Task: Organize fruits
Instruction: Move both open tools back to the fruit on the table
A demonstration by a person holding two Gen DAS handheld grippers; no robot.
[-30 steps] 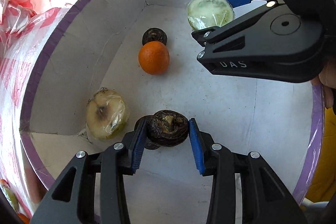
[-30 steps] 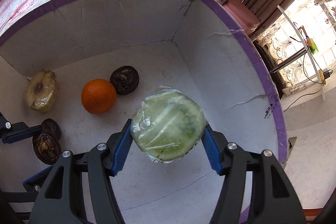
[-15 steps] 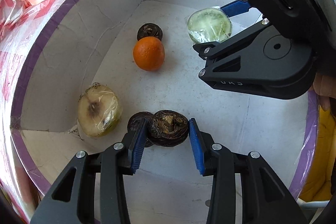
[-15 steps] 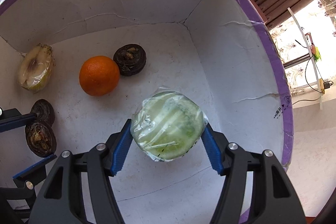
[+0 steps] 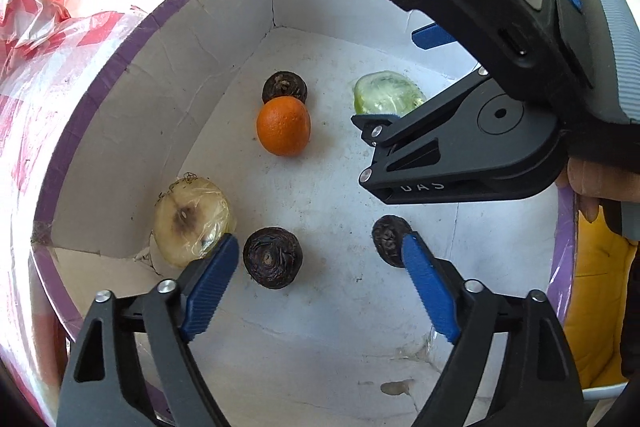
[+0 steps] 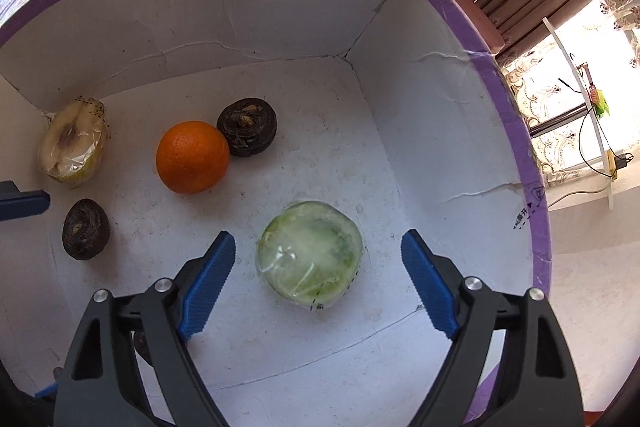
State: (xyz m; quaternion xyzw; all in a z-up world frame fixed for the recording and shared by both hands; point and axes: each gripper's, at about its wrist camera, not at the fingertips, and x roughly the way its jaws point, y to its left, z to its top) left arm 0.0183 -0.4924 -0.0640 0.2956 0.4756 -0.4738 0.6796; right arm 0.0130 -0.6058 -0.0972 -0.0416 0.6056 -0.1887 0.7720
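- The left gripper (image 5: pixel 320 275) had its jaws opening, spread wide and pinching nothing; two dark round fruits lay on the floor of the box (image 5: pixel 120 131), one (image 5: pixel 273 258) between the pads, one (image 5: pixel 390 239) touching the right pad.
- The right gripper (image 6: pixel 318 283) was opening too, its pads clear of the wrapped green fruit half (image 6: pixel 310 253) lying between them.
- Farther in sat a wrapped pale fruit half (image 6: pixel 72 143), then an orange (image 6: pixel 192 163) touching a third dark fruit (image 6: pixel 247 127).
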